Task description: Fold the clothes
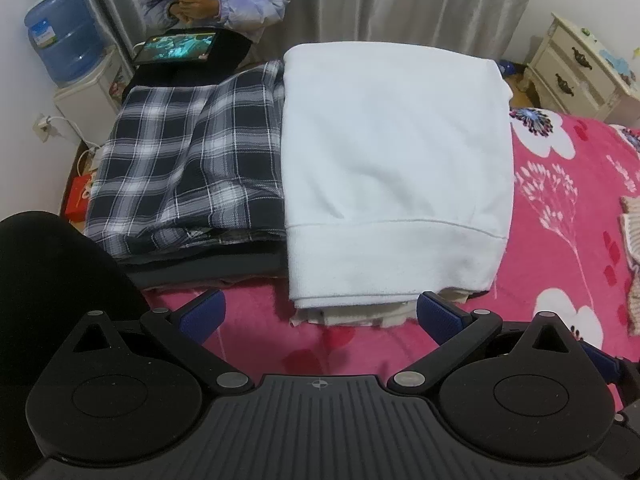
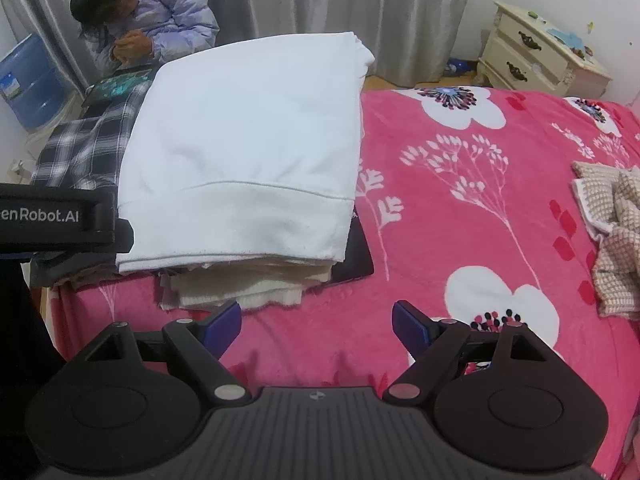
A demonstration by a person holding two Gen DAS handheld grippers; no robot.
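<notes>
Resting on fuzzy pink blanket (image 2: 460,208): folded white fleece sweatshirt (image 2: 248,140) (ribbed hem)

On the bed (image 2: 460,216), the folded sweatshirt (image 2: 244,140) tops a stack at frame centre-left, the plaid garment (image 1: 188,164) lies immediately left of it, the crumpled cloth (image 2: 612,236) sits far right, and the nightstand (image 2: 536,64) stands upper right.

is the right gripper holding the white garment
No, the right gripper is open over the pink blanket with nothing between its fingers, and the folded white garment lies apart from it on a stack.
</notes>
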